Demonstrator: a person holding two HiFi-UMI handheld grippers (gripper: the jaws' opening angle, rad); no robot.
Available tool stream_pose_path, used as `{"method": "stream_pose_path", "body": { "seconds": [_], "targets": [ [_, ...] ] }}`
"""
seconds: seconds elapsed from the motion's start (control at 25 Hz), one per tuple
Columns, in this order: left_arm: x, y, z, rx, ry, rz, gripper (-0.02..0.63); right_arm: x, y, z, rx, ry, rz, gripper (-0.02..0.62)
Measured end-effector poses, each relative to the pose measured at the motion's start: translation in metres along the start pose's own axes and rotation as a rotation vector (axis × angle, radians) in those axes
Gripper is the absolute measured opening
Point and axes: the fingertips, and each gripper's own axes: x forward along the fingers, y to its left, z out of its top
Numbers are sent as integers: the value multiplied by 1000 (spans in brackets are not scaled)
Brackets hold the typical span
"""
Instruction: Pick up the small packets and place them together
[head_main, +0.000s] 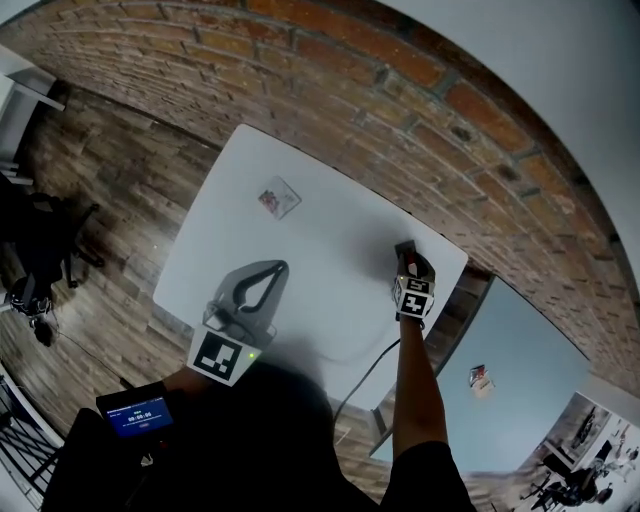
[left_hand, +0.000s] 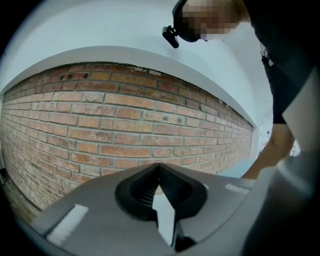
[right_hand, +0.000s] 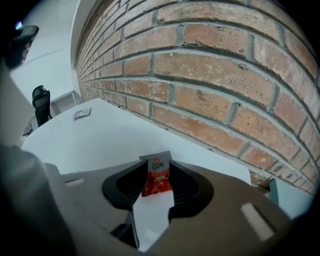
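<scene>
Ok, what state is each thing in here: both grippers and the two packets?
left gripper: fingers together, nothing between them.
right gripper: fingers apart, either side of the red packet, apparently not pinching it.
red packet: appears to lie on the table, not lifted.
far packet: flat on the table, well apart from the red one, untouched.

White rectangular tabletop (head_main: 330, 240) seen steeply from overhead, red brick wall (left_hand: 125, 125) faced level in left gripper view, both shared, close and downward, in right gripper view.
</scene>
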Motion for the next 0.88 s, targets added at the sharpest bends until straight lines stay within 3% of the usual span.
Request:
{"method": "stream_pose_path", "body": {
  "seconds": [0.88],
  "targets": [
    [-19,3,0,26,21,20,0,5,3,-10,36,34,4,146]
  ]
}}
